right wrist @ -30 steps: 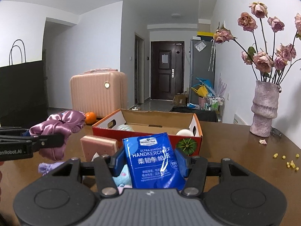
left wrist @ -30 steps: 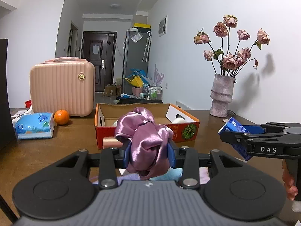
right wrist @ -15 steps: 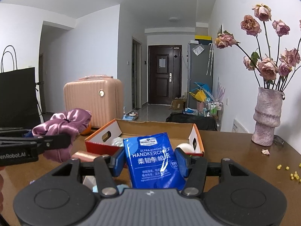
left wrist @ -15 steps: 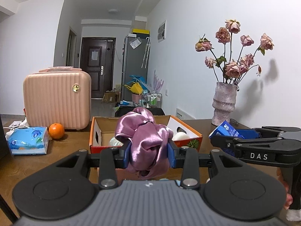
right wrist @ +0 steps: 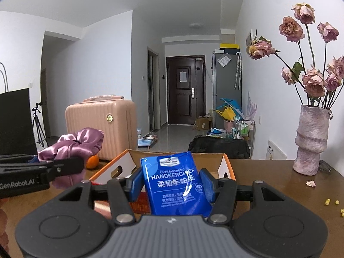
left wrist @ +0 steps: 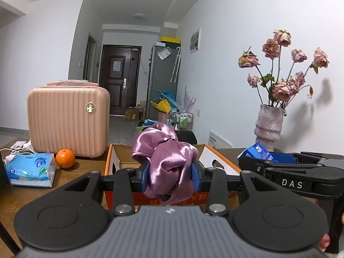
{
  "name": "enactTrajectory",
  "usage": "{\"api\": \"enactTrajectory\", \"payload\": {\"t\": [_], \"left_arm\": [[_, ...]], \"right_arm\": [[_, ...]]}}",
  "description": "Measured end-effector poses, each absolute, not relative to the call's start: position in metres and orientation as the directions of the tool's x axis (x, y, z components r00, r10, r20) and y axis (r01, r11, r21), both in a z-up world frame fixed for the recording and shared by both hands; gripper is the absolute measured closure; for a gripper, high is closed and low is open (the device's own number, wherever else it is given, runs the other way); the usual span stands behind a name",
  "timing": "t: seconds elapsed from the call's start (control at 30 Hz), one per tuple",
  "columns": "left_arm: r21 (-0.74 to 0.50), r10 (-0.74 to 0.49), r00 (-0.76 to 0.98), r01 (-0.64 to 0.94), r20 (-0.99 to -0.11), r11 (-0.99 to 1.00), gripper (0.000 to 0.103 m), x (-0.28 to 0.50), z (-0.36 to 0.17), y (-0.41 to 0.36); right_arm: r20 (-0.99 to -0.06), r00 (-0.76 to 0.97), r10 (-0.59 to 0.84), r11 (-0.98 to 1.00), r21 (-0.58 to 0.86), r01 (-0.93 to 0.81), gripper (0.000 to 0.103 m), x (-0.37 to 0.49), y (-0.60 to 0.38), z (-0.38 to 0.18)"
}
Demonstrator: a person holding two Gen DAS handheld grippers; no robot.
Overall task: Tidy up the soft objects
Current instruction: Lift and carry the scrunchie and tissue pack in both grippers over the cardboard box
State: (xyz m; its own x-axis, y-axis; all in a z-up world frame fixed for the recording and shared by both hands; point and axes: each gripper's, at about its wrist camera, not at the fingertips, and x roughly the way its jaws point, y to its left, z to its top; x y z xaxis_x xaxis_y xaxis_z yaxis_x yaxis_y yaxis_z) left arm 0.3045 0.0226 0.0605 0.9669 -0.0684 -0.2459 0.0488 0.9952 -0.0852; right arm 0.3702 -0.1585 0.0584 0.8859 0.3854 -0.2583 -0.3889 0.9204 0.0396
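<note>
My left gripper point(left wrist: 171, 173) is shut on a shiny purple satin scrunchie point(left wrist: 165, 161), held up in front of an open orange cardboard box point(left wrist: 111, 161). My right gripper point(right wrist: 172, 183) is shut on a blue handkerchief tissue pack point(right wrist: 175, 185), also raised in front of the same box point(right wrist: 225, 165). In the left wrist view the right gripper point(left wrist: 253, 159) shows at the right with the blue pack point(left wrist: 258, 152). In the right wrist view the left gripper point(right wrist: 79, 161) shows at the left with the scrunchie point(right wrist: 73, 146). Both grippers sit side by side, level with the box's rim.
A pink ribbed case point(left wrist: 66, 120), an orange point(left wrist: 65, 161) and a blue tissue pack point(left wrist: 30, 169) stand on the wooden table point(left wrist: 19, 195) at the left. A vase of dried roses point(right wrist: 311, 142) stands at the right, with crumbs point(right wrist: 331, 202) on the tabletop. A black bag point(right wrist: 15, 120) is at far left.
Both grippers have risen and moved toward the box with their loads. The box now sits lower and closer in both views, and the items on the table below have dropped out of sight.
</note>
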Motion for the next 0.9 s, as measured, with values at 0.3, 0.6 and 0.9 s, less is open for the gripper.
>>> {"api": "enactTrajectory", "payload": {"t": [0.3,0.6,0.9], "left_arm": [[-0.088,-0.046,0.963,0.023,-0.264,0.996,0.065,0.337,0.061,0.021],[-0.098,-0.017,0.962,-0.010,-0.272,0.995,0.065,0.368,0.063,0.027],[-0.108,0.002,0.954,-0.035,-0.298,0.994,0.065,0.401,0.061,0.034]], "right_arm": [[-0.268,0.886,0.378,0.923,0.031,-0.384,0.048,0.399,-0.149,0.059],[-0.283,0.892,0.354,0.933,0.034,-0.359,0.048,0.433,-0.148,0.062],[-0.322,0.888,0.330,0.939,0.020,-0.342,0.048,0.472,-0.141,0.062]]}}
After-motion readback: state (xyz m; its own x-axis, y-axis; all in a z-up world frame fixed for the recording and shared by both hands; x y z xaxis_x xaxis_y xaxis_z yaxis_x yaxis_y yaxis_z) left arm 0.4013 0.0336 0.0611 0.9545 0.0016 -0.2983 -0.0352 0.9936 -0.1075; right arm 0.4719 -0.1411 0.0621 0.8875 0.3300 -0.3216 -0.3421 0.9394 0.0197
